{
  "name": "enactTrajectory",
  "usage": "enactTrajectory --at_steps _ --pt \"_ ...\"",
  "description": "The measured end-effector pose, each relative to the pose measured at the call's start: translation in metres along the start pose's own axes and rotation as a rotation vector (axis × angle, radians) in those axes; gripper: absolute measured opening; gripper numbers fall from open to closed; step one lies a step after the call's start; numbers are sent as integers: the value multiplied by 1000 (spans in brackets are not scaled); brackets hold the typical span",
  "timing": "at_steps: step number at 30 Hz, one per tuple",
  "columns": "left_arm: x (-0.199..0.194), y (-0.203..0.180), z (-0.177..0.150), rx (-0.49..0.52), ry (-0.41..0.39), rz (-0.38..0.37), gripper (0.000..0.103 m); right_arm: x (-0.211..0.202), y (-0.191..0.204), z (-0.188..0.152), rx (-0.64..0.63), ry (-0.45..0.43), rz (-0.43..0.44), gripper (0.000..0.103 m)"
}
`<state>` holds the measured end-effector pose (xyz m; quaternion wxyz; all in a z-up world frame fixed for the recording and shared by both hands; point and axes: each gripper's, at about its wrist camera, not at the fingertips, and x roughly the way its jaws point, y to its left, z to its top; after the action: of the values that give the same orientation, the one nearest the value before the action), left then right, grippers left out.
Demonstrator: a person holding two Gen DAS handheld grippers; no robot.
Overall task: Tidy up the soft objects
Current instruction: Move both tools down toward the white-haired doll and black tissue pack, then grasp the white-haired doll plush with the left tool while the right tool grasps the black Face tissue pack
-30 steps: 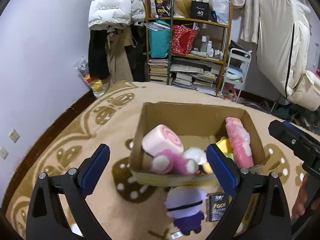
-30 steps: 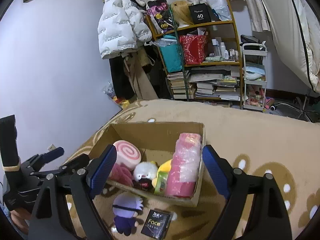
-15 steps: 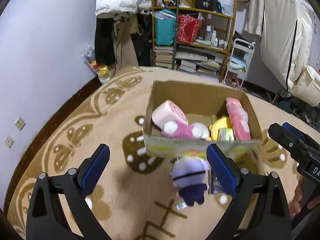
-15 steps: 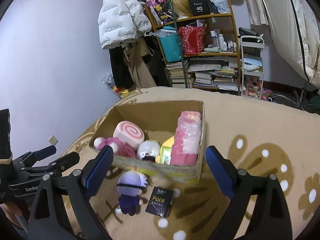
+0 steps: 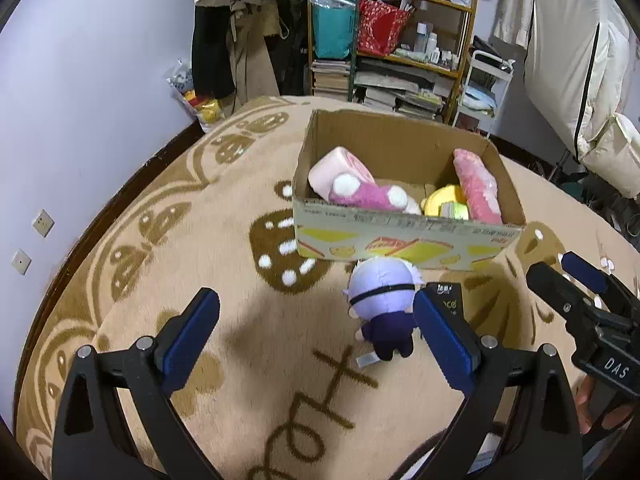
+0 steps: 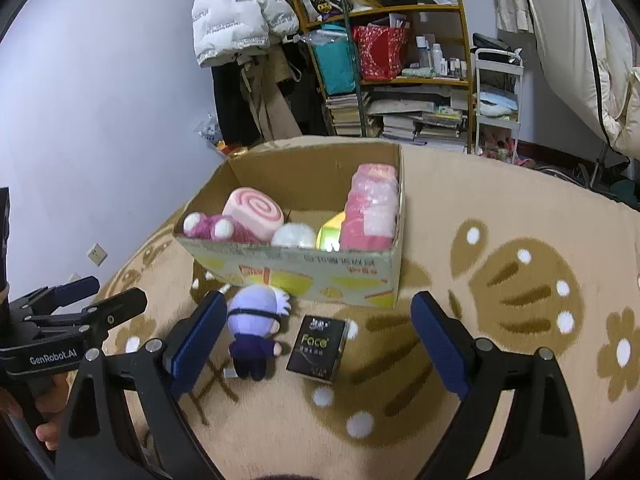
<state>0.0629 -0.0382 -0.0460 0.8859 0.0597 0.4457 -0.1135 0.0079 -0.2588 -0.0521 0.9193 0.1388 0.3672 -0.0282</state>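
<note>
A cardboard box (image 5: 404, 242) (image 6: 304, 276) stands on the beige rug and holds a pink swirl roll plush (image 6: 254, 212), a magenta plush (image 5: 366, 196), a white ball plush (image 6: 294, 236), a yellow toy (image 5: 444, 202) and a long pink plush (image 6: 374, 212). In front of the box lies a purple doll (image 5: 384, 304) (image 6: 254, 328) with a lavender head. Beside it lies a black "Face" packet (image 6: 318, 342). My left gripper (image 5: 316, 340) is open above the rug, the doll near its right finger. My right gripper (image 6: 316, 340) is open, doll and packet between its fingers but lower.
Patterned rug (image 5: 200, 240) covers the floor. A shelf unit (image 6: 392, 64) with books, bags and bottles stands behind the box, a white cart (image 6: 496, 96) to its right. Jackets (image 6: 236, 16) hang at the wall. A hand (image 5: 592, 404) holds the other gripper.
Both grippers have drawn back from the box and tilted down, so box, doll and packet sit higher and farther in view. The right gripper's fingers have spread slightly wider.
</note>
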Motion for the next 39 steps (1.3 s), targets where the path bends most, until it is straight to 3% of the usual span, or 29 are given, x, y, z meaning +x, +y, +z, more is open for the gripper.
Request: enactTrajectory --at_steps 14,39 --pt "22 5 2 -57 56 -36 97 38 -4 -21 -2 116 -38 97" --pt "99 -29 6 -27 191 -149 97 104 -15 -37 27 264 -51 98"
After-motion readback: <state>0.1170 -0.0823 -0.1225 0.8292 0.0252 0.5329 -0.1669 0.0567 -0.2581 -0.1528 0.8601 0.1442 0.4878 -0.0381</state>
